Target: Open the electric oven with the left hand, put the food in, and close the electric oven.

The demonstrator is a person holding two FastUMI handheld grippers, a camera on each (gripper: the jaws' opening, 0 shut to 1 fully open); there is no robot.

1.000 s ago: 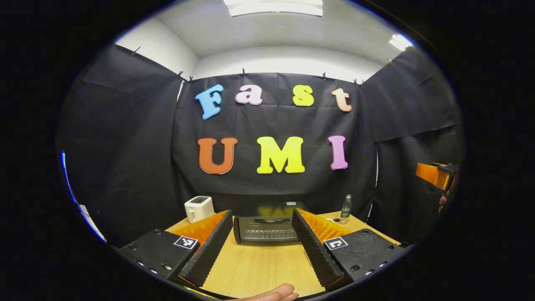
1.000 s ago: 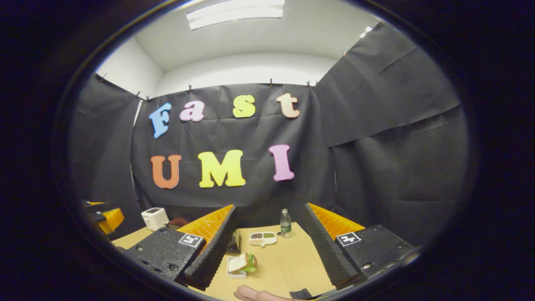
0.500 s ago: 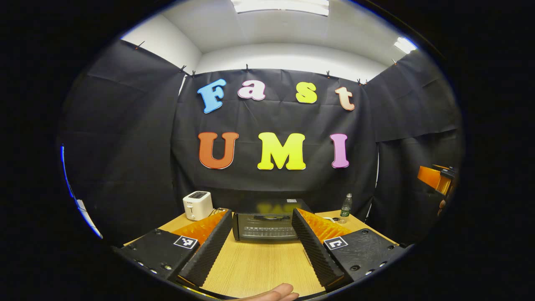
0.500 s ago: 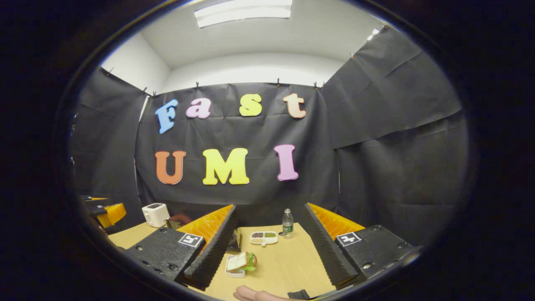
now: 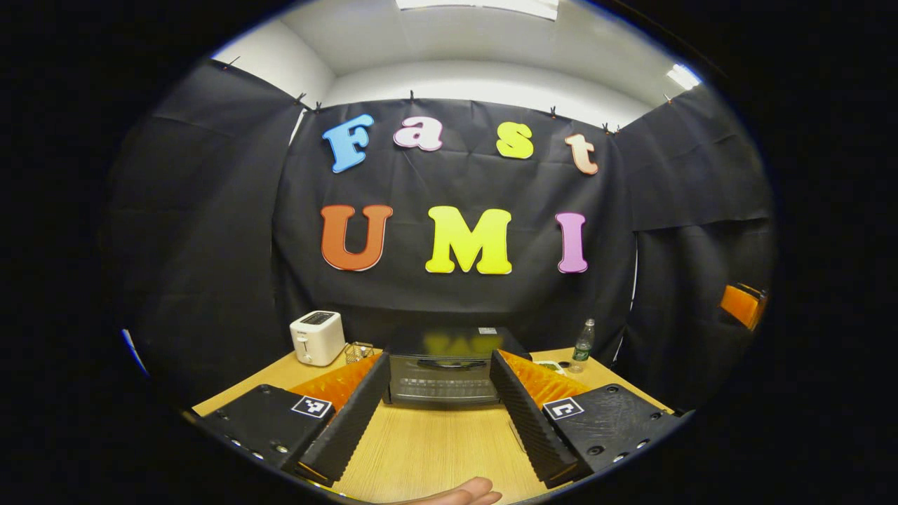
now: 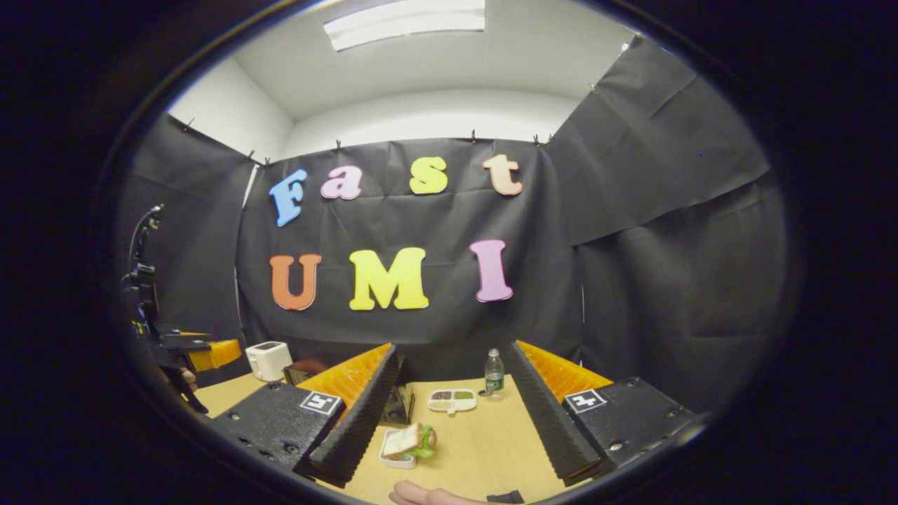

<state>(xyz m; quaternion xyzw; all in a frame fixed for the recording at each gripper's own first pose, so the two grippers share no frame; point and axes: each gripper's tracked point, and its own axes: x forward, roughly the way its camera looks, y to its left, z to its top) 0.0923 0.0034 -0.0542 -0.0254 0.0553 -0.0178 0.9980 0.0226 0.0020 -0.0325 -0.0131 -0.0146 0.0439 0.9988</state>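
The oven [image 5: 444, 370] is faced by the left gripper [image 5: 440, 414], jaws spread, empty; right gripper [image 6: 449, 414] likewise. The handle could be missed if approached off-centre.

Black cloth walls [image 5: 210, 231], white ceiling w/ light panel [image 6: 405, 22], wood table [image 5: 435, 449].

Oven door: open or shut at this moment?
Shut. In the left gripper view the electric oven shows its glass door upright and flush, handle at top, framed between the open jaws of the left gripper.
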